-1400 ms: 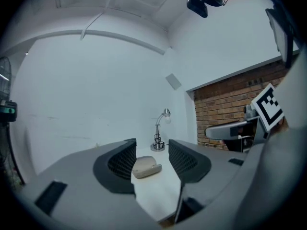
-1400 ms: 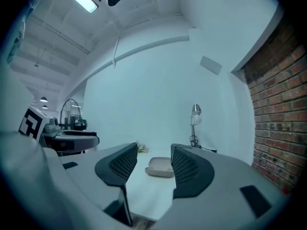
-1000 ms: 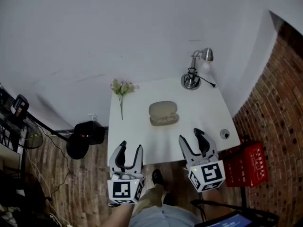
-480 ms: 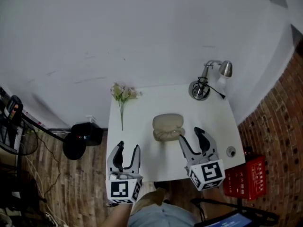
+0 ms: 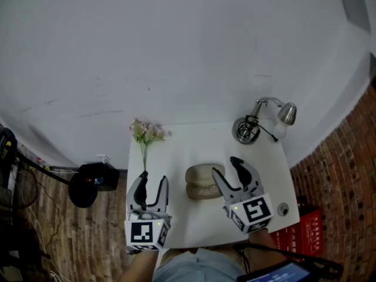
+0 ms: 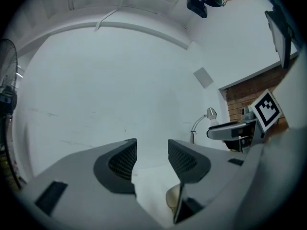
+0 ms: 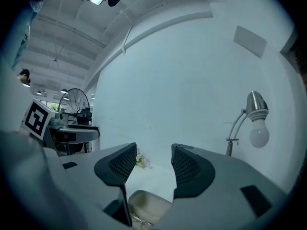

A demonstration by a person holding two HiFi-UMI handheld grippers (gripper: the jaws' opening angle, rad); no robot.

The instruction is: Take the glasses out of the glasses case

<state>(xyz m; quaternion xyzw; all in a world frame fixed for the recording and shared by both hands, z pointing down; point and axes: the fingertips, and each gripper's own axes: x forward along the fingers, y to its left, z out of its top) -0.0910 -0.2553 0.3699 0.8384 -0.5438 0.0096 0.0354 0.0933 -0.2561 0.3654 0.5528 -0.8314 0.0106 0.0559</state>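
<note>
A beige oval glasses case (image 5: pixel 202 181) lies in the middle of the small white table (image 5: pixel 176 228). I cannot tell whether its lid is up, and no glasses show clearly. My right gripper (image 5: pixel 226 168) hovers at the case's right side. Its jaws have just been opening and stand wide apart with nothing pressed between them. In the right gripper view the case (image 7: pixel 146 204) sits low, just beyond that gripper (image 7: pixel 149 164). My left gripper (image 5: pixel 151 184) is open over the table's left part, apart from the case. The left gripper view shows only a sliver of the case (image 6: pixel 171 198) beside the right jaw.
A sprig of pale flowers (image 5: pixel 145 135) lies at the table's back left. A chrome desk lamp (image 5: pixel 249 128) stands at the back right. A white wall rises behind the table. A black floor fan (image 5: pixel 88 184) sits left of it and a red crate (image 5: pixel 299 237) at its right.
Both grippers have moved forward over the table. The right one now reaches the case's right side, with its jaws a little wider. The left one has come level with the case.
</note>
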